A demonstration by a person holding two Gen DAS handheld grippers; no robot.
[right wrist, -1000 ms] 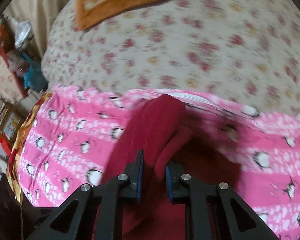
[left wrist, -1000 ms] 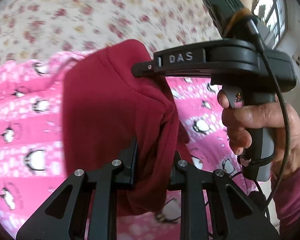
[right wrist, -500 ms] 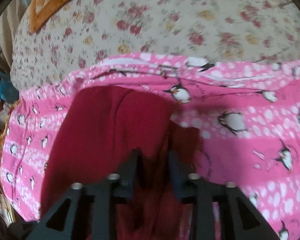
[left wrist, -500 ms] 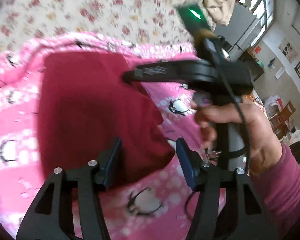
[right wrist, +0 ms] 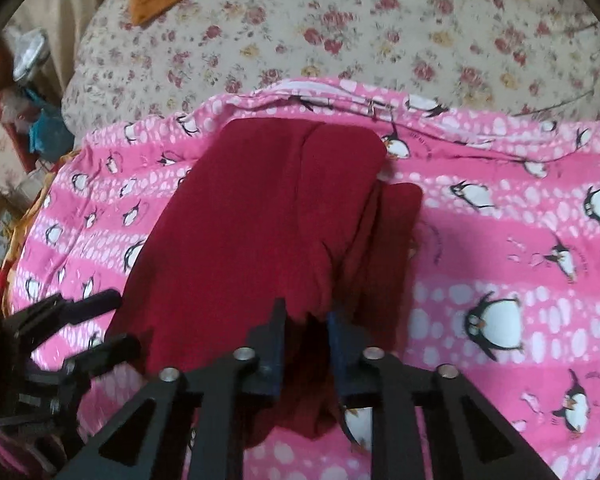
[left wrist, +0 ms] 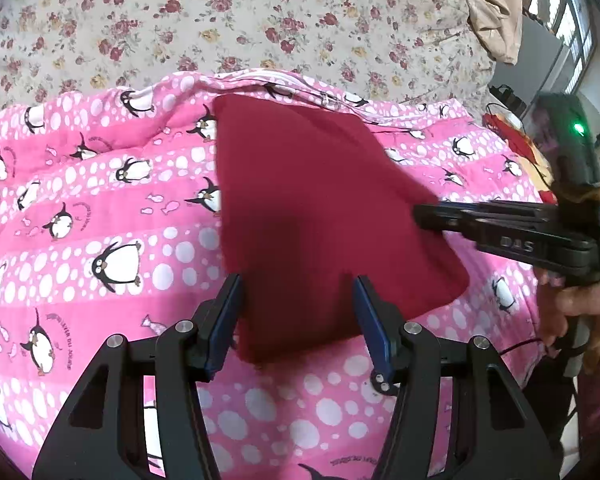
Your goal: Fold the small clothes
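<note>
Over pink penguin bedding [left wrist: 100, 208], left gripper [left wrist: 298, 312] tilts down, jaws spread; right gripper [right wrist: 306, 344] has just been closing, pinching the red garment [right wrist: 252, 216].

The left gripper [left wrist: 296, 312] fills the bottom centre of the left wrist view, pointing steeply downward; its jaws stand well apart, the blue pads [left wrist: 370, 320] clear of the dark red garment [left wrist: 320, 208] that lies between and beyond them; in the right wrist view its black fingers [right wrist: 96, 304] enter at the lower left. The right gripper [right wrist: 306, 340] sits at the bottom centre of its own view, also tilted down; its jaws have just been closing and stand narrow, pinching a bunched edge of the garment; in the left wrist view it reaches in from the right edge, the person's hand [left wrist: 580, 312] wrapped round its handle at lower right.
</note>
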